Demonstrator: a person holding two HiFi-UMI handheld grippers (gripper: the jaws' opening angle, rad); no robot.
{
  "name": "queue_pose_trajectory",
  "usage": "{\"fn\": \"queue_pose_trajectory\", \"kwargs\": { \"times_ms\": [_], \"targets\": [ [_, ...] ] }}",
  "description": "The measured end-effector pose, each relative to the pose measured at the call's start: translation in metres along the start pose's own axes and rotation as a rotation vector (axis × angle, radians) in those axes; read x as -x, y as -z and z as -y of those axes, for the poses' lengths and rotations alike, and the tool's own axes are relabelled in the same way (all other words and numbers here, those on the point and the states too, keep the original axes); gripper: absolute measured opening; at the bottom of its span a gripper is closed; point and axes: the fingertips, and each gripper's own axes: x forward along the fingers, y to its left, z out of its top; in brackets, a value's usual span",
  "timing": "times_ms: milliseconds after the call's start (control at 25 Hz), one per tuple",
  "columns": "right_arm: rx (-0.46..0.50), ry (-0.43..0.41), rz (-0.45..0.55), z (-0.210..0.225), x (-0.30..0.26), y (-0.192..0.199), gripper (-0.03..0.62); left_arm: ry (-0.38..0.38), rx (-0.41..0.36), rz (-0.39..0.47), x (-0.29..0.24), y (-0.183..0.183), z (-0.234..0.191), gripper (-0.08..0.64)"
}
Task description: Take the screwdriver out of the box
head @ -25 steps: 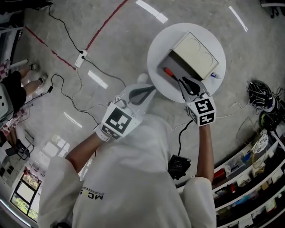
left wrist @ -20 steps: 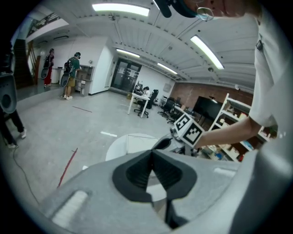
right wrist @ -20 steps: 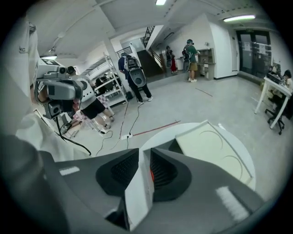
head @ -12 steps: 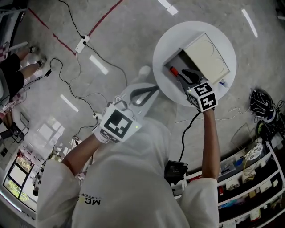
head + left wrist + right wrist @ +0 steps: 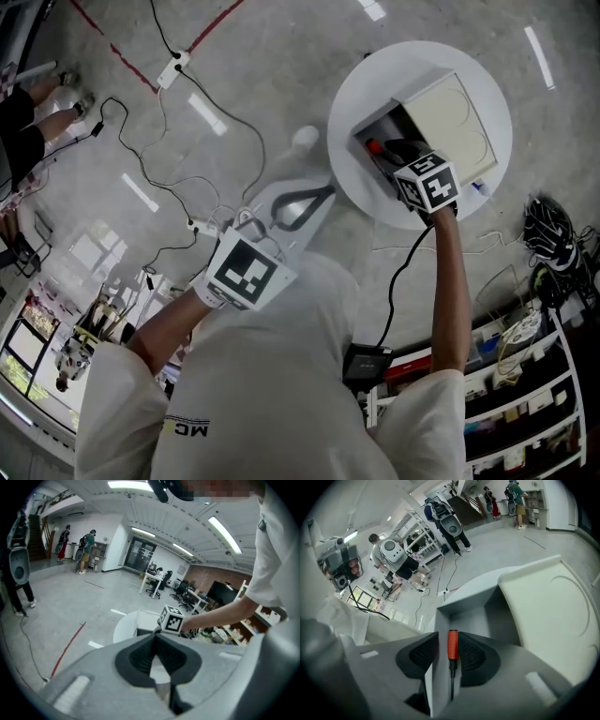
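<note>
Floor: grey concrete with loose cables and a red line; a round white counter (image 5: 354, 89) stands at the upper right of the head view.
Head view, box (image 5: 386, 124): sits on the counter with its pale lid (image 5: 455, 112) thrown back, so the tray is open from above.
Head view, screwdriver (image 5: 374, 146): red handle showing inside the open tray, near the edge closest to the person.
Head view, right hand-held gripper (image 5: 392, 152): reached out over the tray on a stretched arm, with its tips at the screwdriver.
Head view, left hand-held gripper (image 5: 317, 194): held short of the counter and off its rim, touching nothing; judged to be parked clear of the working arm.
Left gripper view, jaws: tips together with nothing between them. The counter, the box and the other gripper's marker cube lie ahead and well apart.
Right gripper view, jaws: apart, one on each side of the red handle. The right pad is just beside the handle and a gap shows on the left.
Right gripper view, screwdriver: in the box, lying lengthwise between the jaws with the shaft running back toward the camera. This lets the pads close across the handle's width.
Step, judged: lined up for the grip but not yet clamped; the lift out is not begun.
Risk, judged: the tray wall is close by the left jaw and could foul it as it closes.
</note>
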Motion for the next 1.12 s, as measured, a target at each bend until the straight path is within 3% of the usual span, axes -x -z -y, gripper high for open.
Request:
{"fn": "queue_pose_trajectory", "kwargs": {
  "times_ms": [560, 1120],
  "targets": [
    [-0.07, -0.029, -0.157, 0.018, -0.041, 0.017, 0.121, -0.037, 0.065, 0.004, 0.009, 0.029, -0.018, 0.0],
    [-0.19, -0.145, -0.15, 0.014, -0.044, 0.015, 0.086, -0.063, 0.095, 0.023, 0.016, 0.037, -0.021, 0.0]
  ]
}}
